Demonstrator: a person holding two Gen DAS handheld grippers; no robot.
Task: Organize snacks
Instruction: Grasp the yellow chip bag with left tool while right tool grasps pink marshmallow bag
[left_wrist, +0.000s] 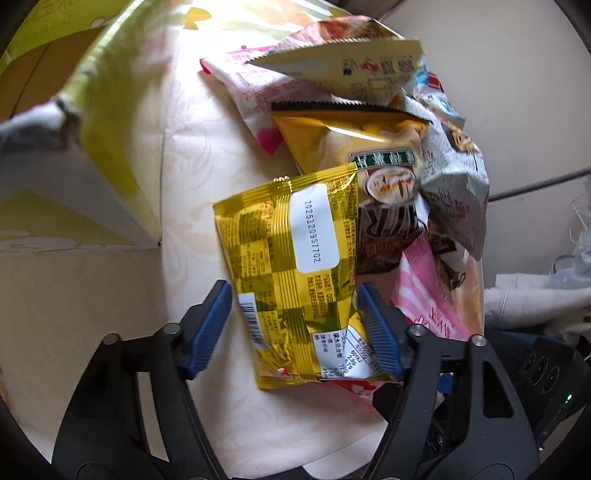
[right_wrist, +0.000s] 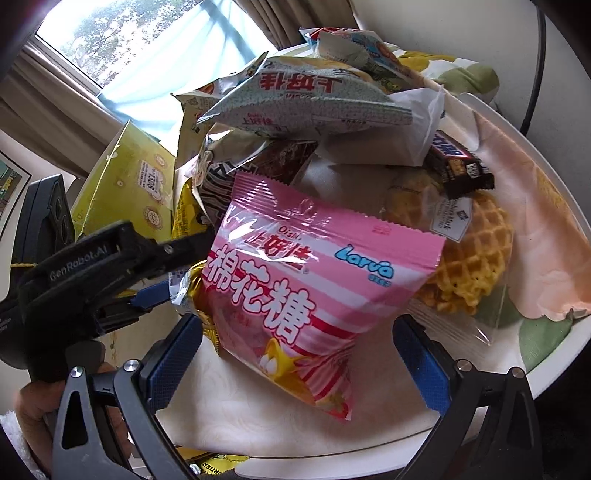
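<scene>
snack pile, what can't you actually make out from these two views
- Gold packet, left wrist view: its lower right corner sits behind the left gripper pad, so contact is unclear.
- Dark wrapper, left wrist view: mostly covered by the gold packet and the grey bag.
- Waffle, right wrist view: partly under the pink marshmallow bag and chocolate bar.
- Yellow box, right wrist view: its base is hidden behind the left gripper.

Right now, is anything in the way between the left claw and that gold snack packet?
Nothing visible blocks it. The gold packet already lies between the left gripper's open blue fingers; whether they touch it is unclear. The pink marshmallow bag sits beside it, under its right edge, not in between.
</scene>
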